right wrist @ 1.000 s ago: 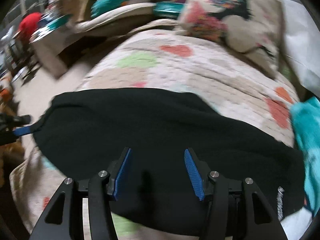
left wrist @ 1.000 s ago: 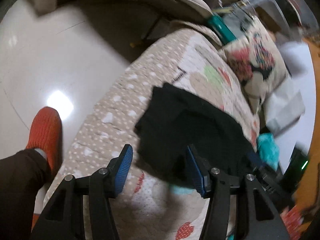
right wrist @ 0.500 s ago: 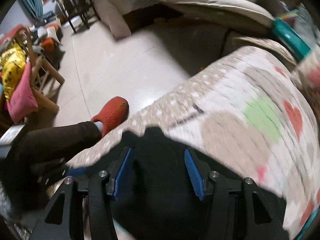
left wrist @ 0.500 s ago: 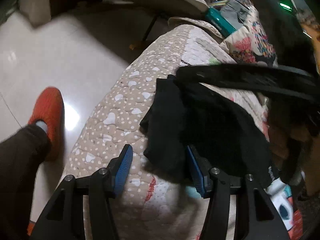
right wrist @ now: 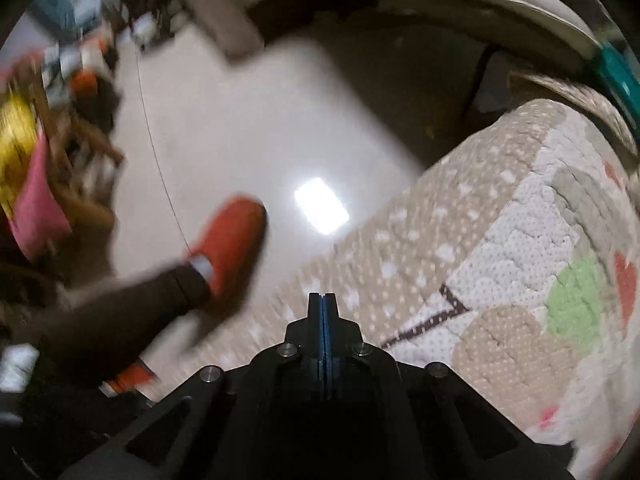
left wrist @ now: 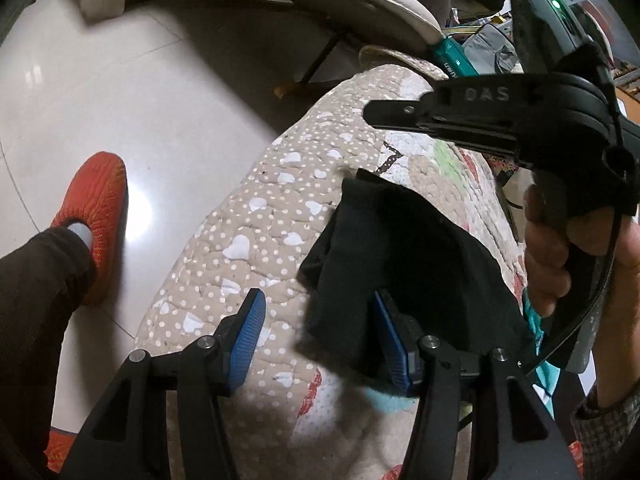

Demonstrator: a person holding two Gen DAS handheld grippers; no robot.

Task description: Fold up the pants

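Note:
The black pants lie bunched on a heart-patterned quilt, their left edge folded into a thick flap. My left gripper is open low over the quilt, and that flap hangs between its blue pads without being squeezed. A hand holds my right gripper above the far end of the pants. In the right wrist view that gripper is shut, pads together, with no cloth seen between them; it points down at the quilt's edge. The pants do not show in that view.
Glossy tiled floor lies left of the quilt. A person's leg in dark trousers with an orange slipper stands there, close to the quilt's edge. A cushioned seat and clutter are at the back; a teal cloth lies by the pants.
My right gripper swung left from over the pants to the quilt's edge and shut. It now shows in the left wrist view. The pants' left edge has bunched up. The left gripper barely moved.

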